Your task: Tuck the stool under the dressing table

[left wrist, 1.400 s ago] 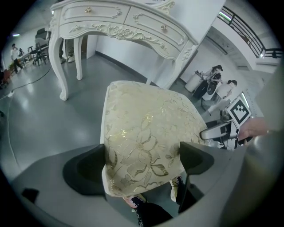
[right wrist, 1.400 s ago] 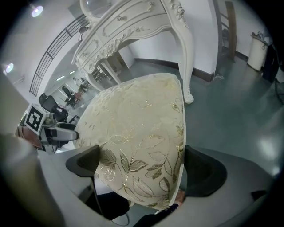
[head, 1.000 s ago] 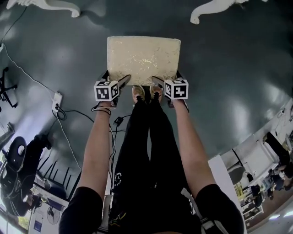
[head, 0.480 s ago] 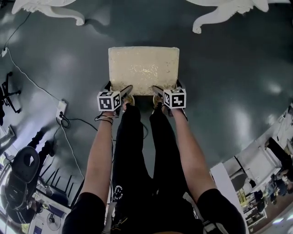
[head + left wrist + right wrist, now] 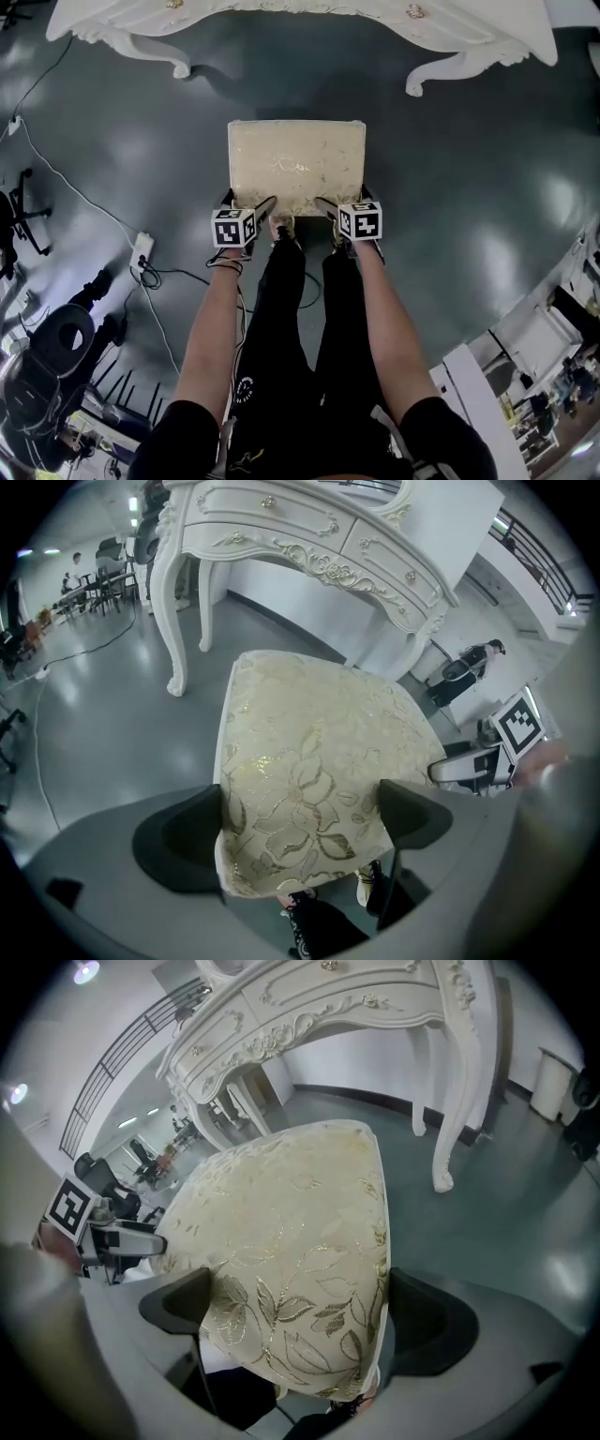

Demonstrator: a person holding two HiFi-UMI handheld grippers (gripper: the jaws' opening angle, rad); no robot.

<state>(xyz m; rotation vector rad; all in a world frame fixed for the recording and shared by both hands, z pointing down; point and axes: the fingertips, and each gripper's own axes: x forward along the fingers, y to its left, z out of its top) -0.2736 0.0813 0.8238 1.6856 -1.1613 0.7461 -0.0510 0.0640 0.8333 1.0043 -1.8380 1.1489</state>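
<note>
The stool has a cream cushion with gold leaf print and stands on the dark floor a short way in front of the white dressing table. My left gripper is shut on the cushion's near left corner, my right gripper on its near right corner. In the left gripper view the cushion fills the gap between the jaws of the left gripper, and the table rises beyond. The right gripper view shows the right gripper clamping the cushion the same way.
The table's carved legs flank the opening ahead of the stool. A power strip with cables lies on the floor at left, with a black office chair behind it. White furniture stands at the lower right. The person's feet are just behind the stool.
The stool, both grippers and the person have moved forward toward the dressing table, whose top edge now shows. Both grips are unchanged.
</note>
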